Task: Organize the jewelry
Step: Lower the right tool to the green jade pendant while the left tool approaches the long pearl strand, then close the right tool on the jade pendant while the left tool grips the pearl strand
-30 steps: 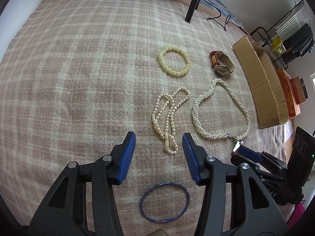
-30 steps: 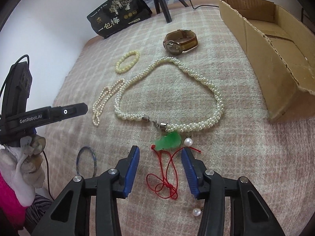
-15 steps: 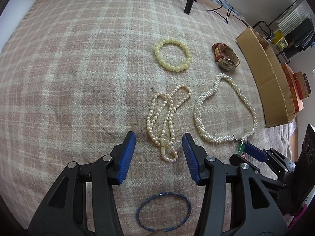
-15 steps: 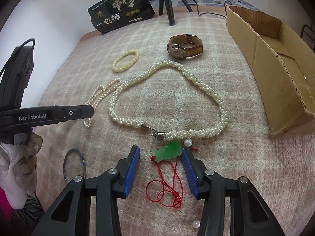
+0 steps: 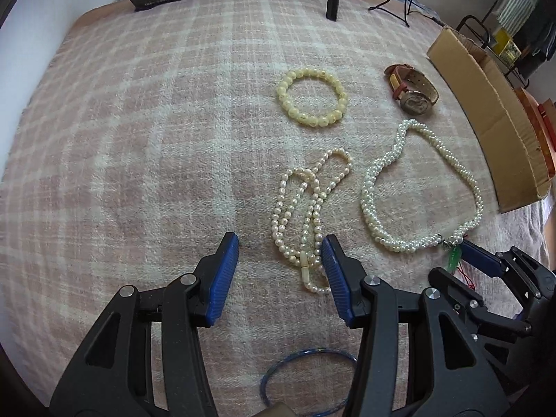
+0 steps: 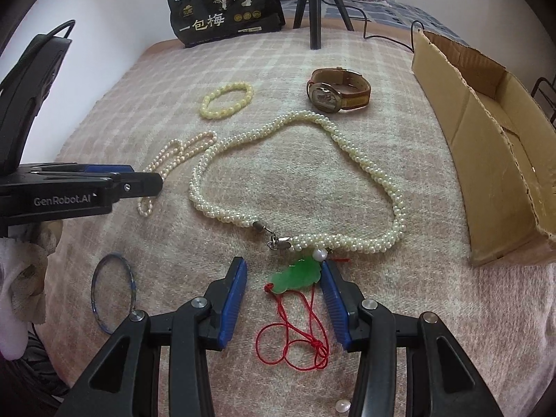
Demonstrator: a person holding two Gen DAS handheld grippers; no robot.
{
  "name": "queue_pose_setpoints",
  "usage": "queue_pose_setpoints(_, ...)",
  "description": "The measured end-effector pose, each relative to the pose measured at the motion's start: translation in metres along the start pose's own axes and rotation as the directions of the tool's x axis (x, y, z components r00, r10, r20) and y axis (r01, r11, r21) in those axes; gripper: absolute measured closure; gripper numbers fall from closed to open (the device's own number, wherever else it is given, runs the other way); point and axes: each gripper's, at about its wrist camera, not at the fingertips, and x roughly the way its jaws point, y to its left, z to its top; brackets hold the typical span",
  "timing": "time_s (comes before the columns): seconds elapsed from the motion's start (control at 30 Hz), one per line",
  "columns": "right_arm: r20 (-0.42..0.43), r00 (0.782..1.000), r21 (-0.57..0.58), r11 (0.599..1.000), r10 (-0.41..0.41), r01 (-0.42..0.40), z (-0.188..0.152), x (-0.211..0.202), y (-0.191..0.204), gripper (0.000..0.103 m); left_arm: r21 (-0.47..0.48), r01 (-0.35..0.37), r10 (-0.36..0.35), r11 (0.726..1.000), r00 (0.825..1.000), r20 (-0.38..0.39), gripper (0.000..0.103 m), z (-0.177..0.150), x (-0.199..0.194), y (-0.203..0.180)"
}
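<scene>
Both your claws have crept toward their targets: left claw open beside the pearl strand, right claw open around the jade pendant on the blanket. Close off-centre and you'll snag the red cord, dragging the twisted pearl necklace.

Bed, pink plaid blanket. On it: yellow bead bracelet, wristwatch, loose pearl strand, twisted pearl necklace, green pendant on red cord, blue bangle, cardboard box, black packet, tripod.

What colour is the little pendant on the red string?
Bright green. The pendant shows best in the right wrist view, between the open right gripper's blue pads.
</scene>
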Motion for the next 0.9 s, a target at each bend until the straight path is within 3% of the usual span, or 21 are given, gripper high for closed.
queue_pose_setpoints(0.13,0.000,1.000,0.000,1.000,-0.003,0.003,0.002,0.001,0.002,0.055,0.025,-0.003,0.003,1.000,1.000,-0.005,0.038,0.004,0.005,-0.007)
queue_pose_setpoints(0.3,-0.002,1.000,-0.015,1.000,-0.010,0.010,0.002,0.001,0.004,0.055,0.063,-0.060,0.059,0.996,0.998,0.009,0.038,0.012,0.015,-0.018)
queue_pose_setpoints(0.37,0.000,1.000,-0.017,1.000,-0.009,0.009,0.001,0.001,0.002,0.057,0.053,-0.058,0.057,0.997,0.998,0.015,0.047,0.016,0.015,-0.016)
queue_pose_setpoints(0.5,0.010,1.000,-0.023,1.000,-0.011,0.011,-0.001,-0.001,0.000,0.063,0.034,-0.056,0.055,0.998,0.998,0.026,0.080,0.023,0.015,-0.010)
queue_pose_setpoints(0.6,0.010,1.000,-0.013,1.000,-0.008,0.008,-0.001,-0.002,-0.003,0.069,0.012,-0.049,0.048,0.999,0.998,0.027,0.091,0.029,0.017,-0.003)
queue_pose_setpoints(0.7,0.011,1.000,-0.004,1.000,0.006,-0.006,-0.002,-0.004,-0.007,0.071,0.004,-0.041,0.041,0.999,0.999,0.029,0.097,0.027,0.016,-0.001)
queue_pose_setpoints(0.9,0.014,1.000,-0.001,1.000,0.020,-0.020,-0.008,-0.010,-0.009,0.071,-0.014,-0.024,0.025,1.000,0.999,0.038,0.097,0.016,0.000,0.007)
